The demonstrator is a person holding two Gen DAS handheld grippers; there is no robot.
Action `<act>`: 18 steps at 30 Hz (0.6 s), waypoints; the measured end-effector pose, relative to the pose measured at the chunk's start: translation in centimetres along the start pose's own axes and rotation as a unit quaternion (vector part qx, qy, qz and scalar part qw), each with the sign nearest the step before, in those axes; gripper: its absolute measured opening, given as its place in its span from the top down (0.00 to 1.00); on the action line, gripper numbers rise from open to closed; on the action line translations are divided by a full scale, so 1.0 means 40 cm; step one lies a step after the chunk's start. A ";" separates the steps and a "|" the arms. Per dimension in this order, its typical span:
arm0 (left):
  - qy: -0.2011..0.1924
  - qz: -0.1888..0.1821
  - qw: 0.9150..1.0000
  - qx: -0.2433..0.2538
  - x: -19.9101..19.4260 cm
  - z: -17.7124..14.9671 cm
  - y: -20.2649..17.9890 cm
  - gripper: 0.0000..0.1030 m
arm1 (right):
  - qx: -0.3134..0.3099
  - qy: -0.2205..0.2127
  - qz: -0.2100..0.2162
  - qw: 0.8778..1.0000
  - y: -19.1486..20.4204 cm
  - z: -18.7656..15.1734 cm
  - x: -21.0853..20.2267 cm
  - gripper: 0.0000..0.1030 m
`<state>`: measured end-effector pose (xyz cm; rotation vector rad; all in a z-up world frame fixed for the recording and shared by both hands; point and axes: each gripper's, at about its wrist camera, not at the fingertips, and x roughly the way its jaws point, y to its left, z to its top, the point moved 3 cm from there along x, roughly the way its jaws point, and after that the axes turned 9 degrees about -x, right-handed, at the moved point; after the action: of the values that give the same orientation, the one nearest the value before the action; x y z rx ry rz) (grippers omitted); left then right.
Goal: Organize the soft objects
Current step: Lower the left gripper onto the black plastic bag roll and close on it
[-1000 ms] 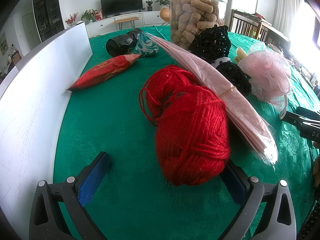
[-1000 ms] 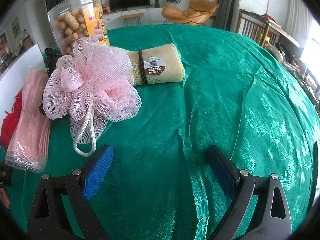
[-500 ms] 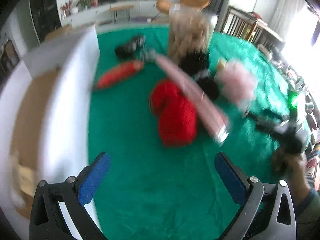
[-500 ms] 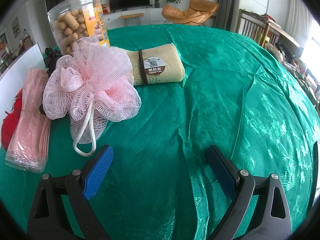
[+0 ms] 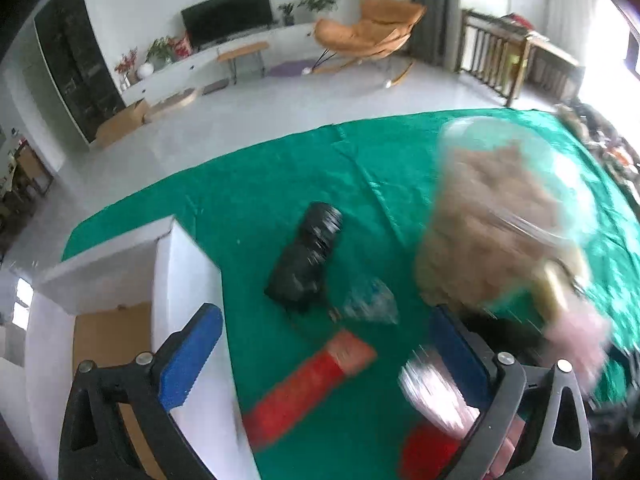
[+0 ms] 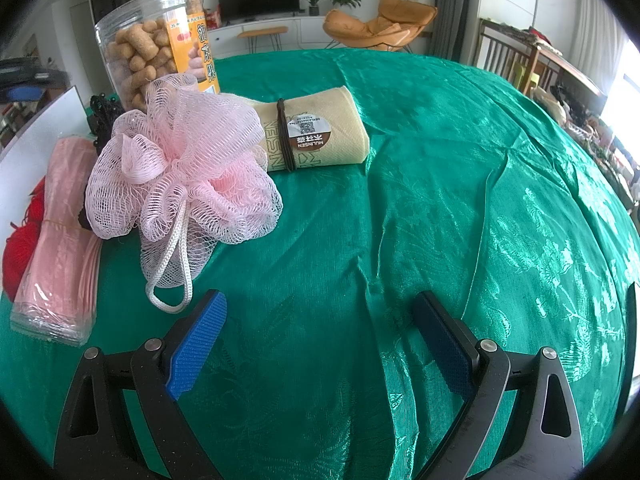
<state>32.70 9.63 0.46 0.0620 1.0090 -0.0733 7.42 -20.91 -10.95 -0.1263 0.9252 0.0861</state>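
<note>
on green cloth [image 6: 440, 160]: one pink pouf [image 6: 180, 172], one towel roll [image 6: 316, 136]

Left wrist view high, tilted down, blurred; right low, near tablecloth [image 6: 420, 200]; both share snack jar [image 6: 156, 44]

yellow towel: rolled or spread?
Rolled. The yellow towel lies as a tight bundle, a dark band cinched round it, on the green cloth.

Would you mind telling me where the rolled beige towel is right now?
In the right wrist view, the rolled beige towel lies left of centre on the green tablecloth, just behind the pink mesh bath sponge and right of the clear snack jar.
</note>
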 end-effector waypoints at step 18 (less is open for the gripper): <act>0.093 -0.055 0.989 -0.099 0.342 0.057 0.054 0.04 | 0.000 0.000 0.000 1.000 0.000 0.000 -0.001 0.07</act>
<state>42.07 11.15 -9.86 -0.1706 1.2021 -0.0682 7.39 -20.91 -10.92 -0.1261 0.9244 0.0867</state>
